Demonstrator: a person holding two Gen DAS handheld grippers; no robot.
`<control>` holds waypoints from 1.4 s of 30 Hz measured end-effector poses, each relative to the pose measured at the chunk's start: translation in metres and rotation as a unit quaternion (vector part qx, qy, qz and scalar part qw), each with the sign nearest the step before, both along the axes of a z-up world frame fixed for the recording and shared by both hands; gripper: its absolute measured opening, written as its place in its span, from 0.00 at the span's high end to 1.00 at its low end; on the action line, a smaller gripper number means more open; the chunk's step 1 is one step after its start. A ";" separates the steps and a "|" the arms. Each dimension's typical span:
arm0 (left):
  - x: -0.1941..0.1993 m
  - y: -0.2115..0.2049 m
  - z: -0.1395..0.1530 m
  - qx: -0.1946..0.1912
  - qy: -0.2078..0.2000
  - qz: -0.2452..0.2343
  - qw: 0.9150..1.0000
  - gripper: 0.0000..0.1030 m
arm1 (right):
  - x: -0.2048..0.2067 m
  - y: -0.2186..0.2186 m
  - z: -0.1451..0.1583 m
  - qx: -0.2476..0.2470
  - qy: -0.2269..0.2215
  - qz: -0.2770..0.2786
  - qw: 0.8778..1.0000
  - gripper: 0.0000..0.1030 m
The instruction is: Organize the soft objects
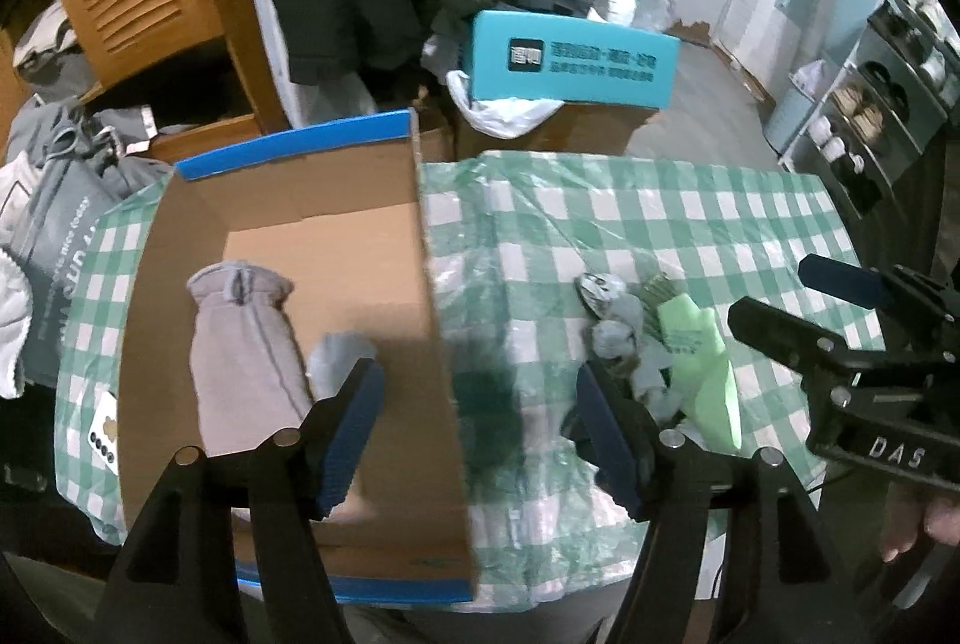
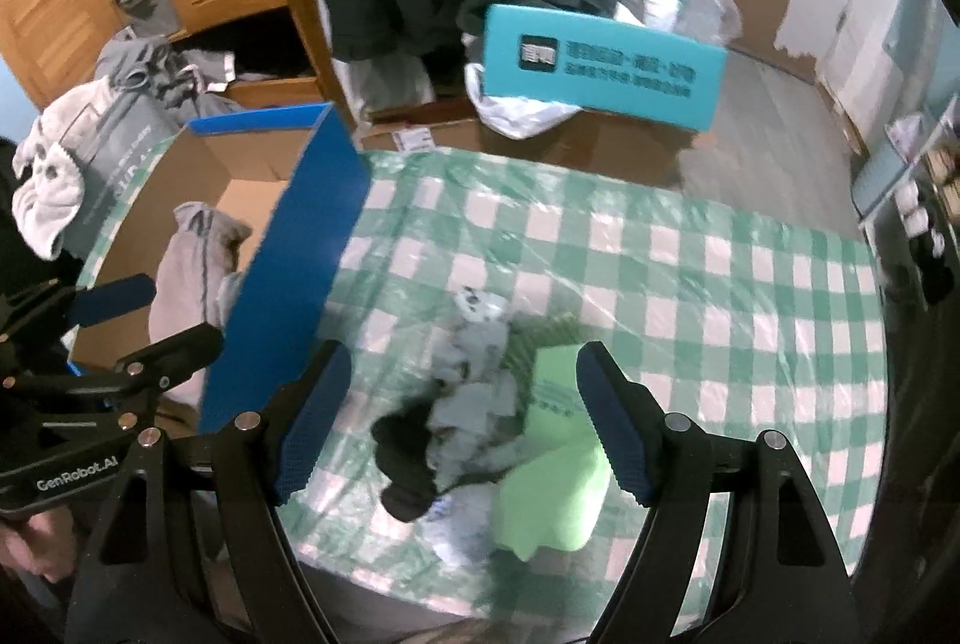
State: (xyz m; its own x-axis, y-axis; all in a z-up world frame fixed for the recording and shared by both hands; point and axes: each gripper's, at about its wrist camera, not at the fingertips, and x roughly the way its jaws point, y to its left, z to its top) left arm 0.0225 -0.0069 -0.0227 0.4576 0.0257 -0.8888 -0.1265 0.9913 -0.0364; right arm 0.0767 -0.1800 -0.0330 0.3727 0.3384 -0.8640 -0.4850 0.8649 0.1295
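Left wrist view: left gripper point(image 1: 480, 434) spread wide with nothing between the ribbed blue pads, straddling the right wall of the open brown cardboard box with blue rim point(image 1: 432, 284). Inside the box, a pale grey knitted sock, limp and ribbed at the cuff point(image 1: 240, 344), with a smaller light-blue soft piece point(image 1: 339, 356) beside it. On the green-and-white checked plastic tablecloth point(image 1: 690, 212), well apart from the box, a rumpled heap of grey-blue socks point(image 1: 612, 332) against a lime-green folded cloth point(image 1: 702, 362). Right wrist view: right gripper point(image 2: 462, 422) also wide and holding nothing, hovering above that same heap, a black sock (blurred) point(image 2: 402, 458) at its near edge. Probably mid-sort, one batch boxed. Next: lower, pinch one floppy piece, carry over the box wall.
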 end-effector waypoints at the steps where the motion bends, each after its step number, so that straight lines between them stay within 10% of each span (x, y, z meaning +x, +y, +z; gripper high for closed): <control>1: 0.001 -0.005 -0.001 0.000 0.003 -0.004 1.000 0.34 | 0.002 -0.006 -0.002 0.003 0.005 -0.006 1.000 0.25; 42: 0.023 -0.068 -0.104 -0.042 0.141 -0.039 0.988 0.33 | 0.029 -0.066 -0.114 -0.019 0.154 -0.091 0.984 0.25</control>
